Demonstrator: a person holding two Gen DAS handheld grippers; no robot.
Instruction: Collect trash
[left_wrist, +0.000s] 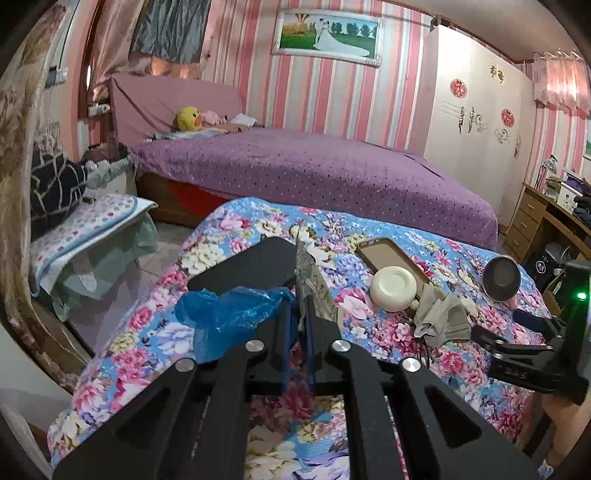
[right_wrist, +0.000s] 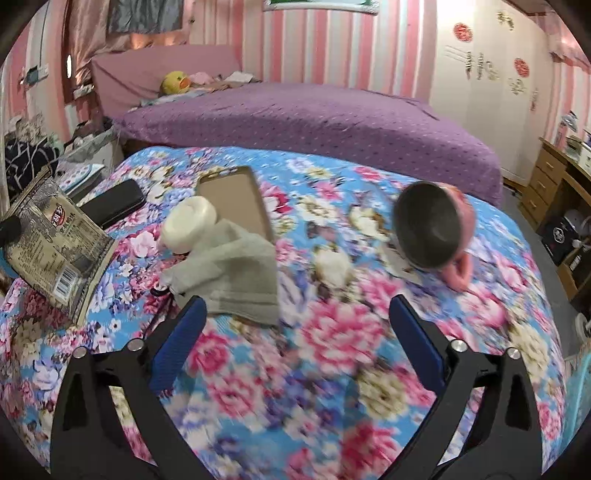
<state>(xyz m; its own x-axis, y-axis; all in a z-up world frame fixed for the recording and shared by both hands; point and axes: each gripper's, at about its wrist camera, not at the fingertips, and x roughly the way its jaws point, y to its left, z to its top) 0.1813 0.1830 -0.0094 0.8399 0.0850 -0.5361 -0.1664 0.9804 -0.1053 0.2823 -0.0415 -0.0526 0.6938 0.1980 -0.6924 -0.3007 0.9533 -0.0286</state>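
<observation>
One wrapper (right_wrist: 55, 254), one bowl (right_wrist: 428, 225), one cloth (right_wrist: 236, 273), one jar (right_wrist: 188, 225).

Pink-striped walls (left_wrist: 325, 92), purple bed (left_wrist: 314, 173), white wardrobe (left_wrist: 476, 122).

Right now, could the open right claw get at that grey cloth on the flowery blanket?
Probably yes. The right claw is open and holds nothing, and the grey cloth lies just ahead by its left finger, uncovered on top.

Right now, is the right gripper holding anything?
No, the right gripper is open over the floral bedspread with nothing between its fingers.
</observation>
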